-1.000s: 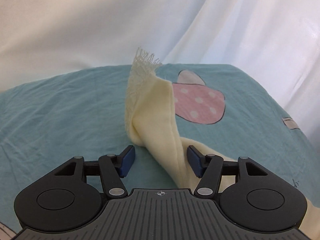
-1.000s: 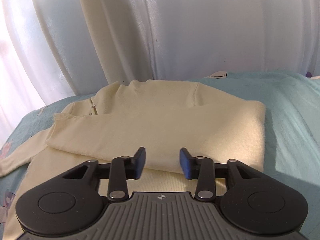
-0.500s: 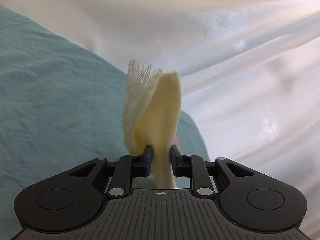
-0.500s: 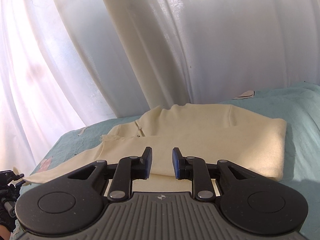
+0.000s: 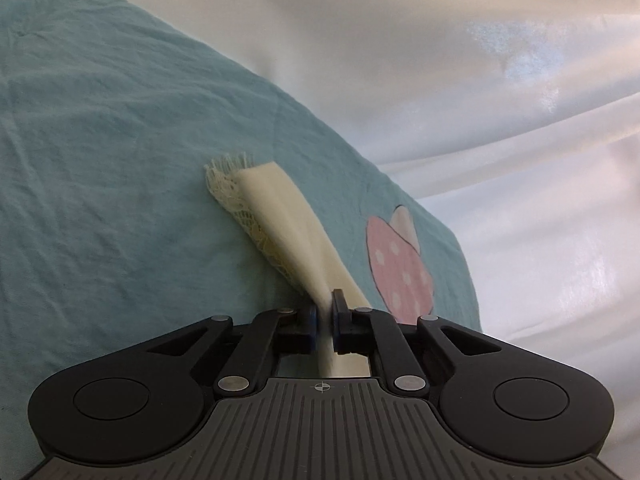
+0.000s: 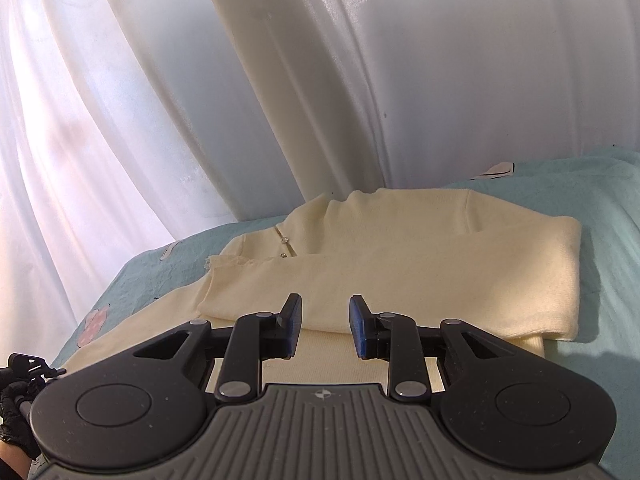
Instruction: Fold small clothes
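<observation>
Cream knit sleeve sits clamped in the left gripper, whose jaws have just been closing on it; its frayed cuff trails over the teal sheet. If dragged, the thin pinch could slip. The right gripper hangs parted and empty above the half-folded sweater. No containers show.
</observation>
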{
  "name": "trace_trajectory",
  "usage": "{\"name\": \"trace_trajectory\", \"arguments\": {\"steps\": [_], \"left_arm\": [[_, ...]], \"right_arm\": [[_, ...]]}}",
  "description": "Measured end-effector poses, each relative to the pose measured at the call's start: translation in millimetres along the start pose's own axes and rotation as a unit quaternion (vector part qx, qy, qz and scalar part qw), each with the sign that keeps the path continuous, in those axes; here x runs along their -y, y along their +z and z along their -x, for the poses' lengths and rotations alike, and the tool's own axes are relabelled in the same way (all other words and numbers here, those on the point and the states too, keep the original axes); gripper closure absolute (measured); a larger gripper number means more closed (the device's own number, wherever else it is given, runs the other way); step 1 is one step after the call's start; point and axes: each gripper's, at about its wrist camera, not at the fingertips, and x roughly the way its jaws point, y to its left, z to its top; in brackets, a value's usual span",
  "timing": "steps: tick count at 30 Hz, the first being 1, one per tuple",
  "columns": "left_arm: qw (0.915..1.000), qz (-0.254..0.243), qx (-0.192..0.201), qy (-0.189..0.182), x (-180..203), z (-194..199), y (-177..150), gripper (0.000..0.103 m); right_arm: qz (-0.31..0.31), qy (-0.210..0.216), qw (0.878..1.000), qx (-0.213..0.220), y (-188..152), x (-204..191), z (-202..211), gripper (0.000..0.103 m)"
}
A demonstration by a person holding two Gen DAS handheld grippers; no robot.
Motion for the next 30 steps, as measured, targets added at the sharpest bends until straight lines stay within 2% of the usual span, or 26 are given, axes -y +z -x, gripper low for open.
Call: {"name": "trace_trajectory", "arguments": {"steps": [3, 5, 6, 7, 8, 9, 11, 12, 13, 14, 15, 16, 17, 19, 22, 26, 30], "left_arm": [[0.9960, -0.077, 0.020, -0.041, 29.5, 14.9, -7.6, 0.095], [0.9812, -0.167, 0.021, -0.094, 68.4, 31.7, -24.7, 0.095], [0.9665, -0.218, 0.012, -0.136, 92.9, 42.6, -39.8, 0.095], [0.9484, -0.262, 0.001, -0.178, 115.7, 53.3, -57.2, 0.095], [0.9254, -0.304, -0.017, -0.226, 137.4, 65.2, -77.6, 0.095], [0.8981, -0.340, -0.040, -0.276, 156.5, 77.5, -100.2, 0.094], [0.8372, -0.389, -0.104, -0.370, 184.5, 97.4, -147.3, 0.093], [0.8110, -0.397, -0.148, -0.404, 192.9, 101.8, -169.8, 0.083], [0.7885, -0.405, -0.194, -0.420, 198.8, 102.9, -190.9, 0.053], [0.7740, -0.414, -0.227, -0.422, 201.4, 103.5, -210.1, 0.041], [0.7673, -0.421, -0.243, -0.418, 199.9, 104.3, -226.4, 0.038], [0.7654, -0.431, -0.254, -0.404, 195.8, 104.1, -241.3, 0.040], [0.7689, -0.440, -0.263, -0.382, 191.6, 98.9, -250.6, 0.040], [0.7893, -0.444, -0.268, -0.329, 177.9, 88.3, -262.9, 0.040], [0.8085, -0.459, -0.257, -0.264, 161.3, 78.8, -264.1, 0.040], [0.8171, -0.493, -0.218, -0.205, 155.4, 75.6, -259.8, 0.040], [0.8270, -0.495, -0.203, -0.172, 148.4, 64.3, -246.8, 0.040]], "right_arm": [[-0.004, -0.003, 1.000, 0.008, 0.7, 3.0, 6.1, 0.076], [-0.013, -0.003, 1.000, 0.011, -0.5, 6.1, 11.1, 0.077], [-0.019, -0.004, 1.000, 0.012, -1.0, 7.5, 13.4, 0.077], [-0.021, -0.004, 1.000, 0.012, -1.4, 8.4, 15.0, 0.076], [-0.023, -0.004, 1.000, 0.014, -2.0, 9.3, 17.4, 0.077], [-0.025, -0.005, 1.000, 0.016, -2.0, 9.6, 18.6, 0.076], [-0.028, -0.003, 0.999, 0.016, -2.9, 10.3, 21.8, 0.076], [-0.031, -0.001, 0.999, 0.016, -2.1, 11.5, 22.5, 0.077], [-0.032, 0.000, 0.999, 0.014, -1.1, 12.5, 23.5, 0.076], [-0.032, 0.001, 0.999, 0.013, -0.6, 13.2, 23.9, 0.076], [-0.033, 0.002, 0.999, 0.010, 0.6, 14.7, 22.9, 0.076], [-0.037, 0.005, 0.999, 0.005, 2.1, 16.6, 20.6, 0.076], [-0.040, 0.007, 0.999, -0.001, 2.8, 18.5, 18.3, 0.076], [-0.052, 0.018, 0.998, -0.021, 4.9, 23.5, 7.6, 0.076], [-0.071, 0.028, 0.996, -0.046, 8.2, 30.5, -17.6, 0.076], [-0.090, 0.023, 0.993, -0.071, 18.6, 39.3, -55.3, 0.072], [-0.108, 0.011, 0.989, -0.097, 26.3, 45.5, -90.0, 0.070]]}}
